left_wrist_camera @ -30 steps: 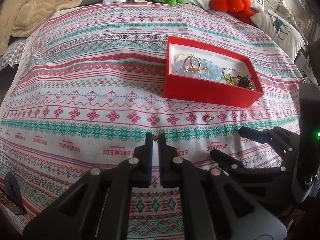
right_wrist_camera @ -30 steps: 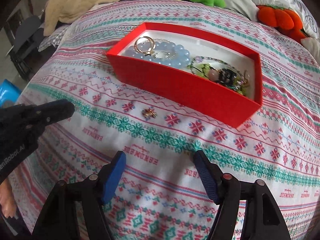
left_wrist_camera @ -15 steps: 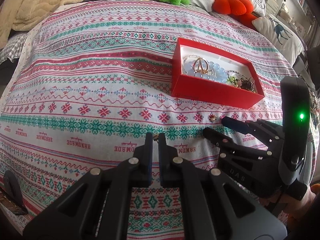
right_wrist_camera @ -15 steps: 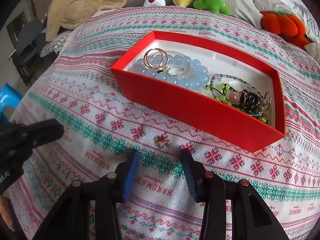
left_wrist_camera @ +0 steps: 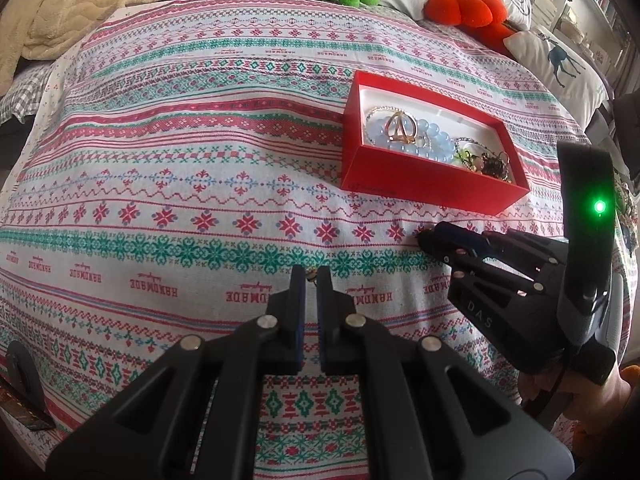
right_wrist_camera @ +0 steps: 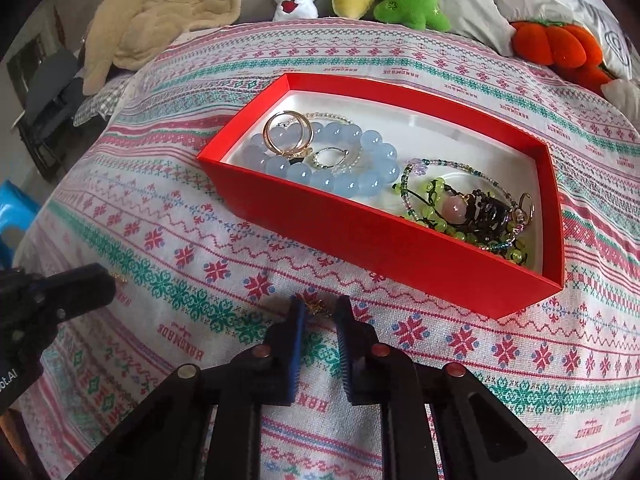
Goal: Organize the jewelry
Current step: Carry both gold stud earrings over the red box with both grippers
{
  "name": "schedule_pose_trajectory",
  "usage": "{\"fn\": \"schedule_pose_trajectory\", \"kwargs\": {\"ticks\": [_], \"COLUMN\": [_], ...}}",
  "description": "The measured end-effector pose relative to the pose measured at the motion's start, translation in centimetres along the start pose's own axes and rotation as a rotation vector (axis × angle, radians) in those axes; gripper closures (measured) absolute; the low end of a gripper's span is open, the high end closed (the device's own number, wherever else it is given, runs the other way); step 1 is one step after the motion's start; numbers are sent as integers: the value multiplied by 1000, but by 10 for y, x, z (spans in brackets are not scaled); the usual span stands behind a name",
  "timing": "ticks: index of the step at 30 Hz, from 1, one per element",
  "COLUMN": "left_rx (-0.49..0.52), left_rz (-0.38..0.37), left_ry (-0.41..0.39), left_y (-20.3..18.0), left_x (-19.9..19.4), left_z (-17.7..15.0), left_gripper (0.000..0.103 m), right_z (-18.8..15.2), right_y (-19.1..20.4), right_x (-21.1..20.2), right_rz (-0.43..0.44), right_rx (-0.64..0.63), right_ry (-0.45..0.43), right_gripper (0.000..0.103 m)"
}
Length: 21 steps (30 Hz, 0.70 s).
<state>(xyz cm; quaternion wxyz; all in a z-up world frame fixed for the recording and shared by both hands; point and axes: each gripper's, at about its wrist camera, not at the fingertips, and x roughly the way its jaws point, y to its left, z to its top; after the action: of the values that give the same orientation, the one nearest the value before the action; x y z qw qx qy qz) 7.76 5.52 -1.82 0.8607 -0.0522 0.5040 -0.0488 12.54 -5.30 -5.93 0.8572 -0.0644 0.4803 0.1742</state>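
Black right gripper tilts down – jaws just closing round a gold charm

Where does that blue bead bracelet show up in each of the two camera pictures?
Left wrist view: blue bead bracelet upper right of centre, inside the red box.
Right wrist view: bracelet just above centre, in the box's left half.
Shared landmark: the orange plush behind the box.
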Motion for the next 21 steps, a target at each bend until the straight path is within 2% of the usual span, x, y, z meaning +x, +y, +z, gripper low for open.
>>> {"fn": "schedule_pose_trajectory", "kwargs": {"ticks": [8,21], "left_rx": [0,3], "left_rz": [-2,-16], "left_ry": [3,10], "left_y": [-4,-7], "left_x": [2,2], "left_z": [1,4], "left_gripper": [97,97], "right_z": [-6,-15], "right_y": [-6,-28], "right_x": [-8,-32], "right_rz": [-2,49], "right_rx": [-13,54], "right_ry": [4,38], "right_gripper": [92,94]}}
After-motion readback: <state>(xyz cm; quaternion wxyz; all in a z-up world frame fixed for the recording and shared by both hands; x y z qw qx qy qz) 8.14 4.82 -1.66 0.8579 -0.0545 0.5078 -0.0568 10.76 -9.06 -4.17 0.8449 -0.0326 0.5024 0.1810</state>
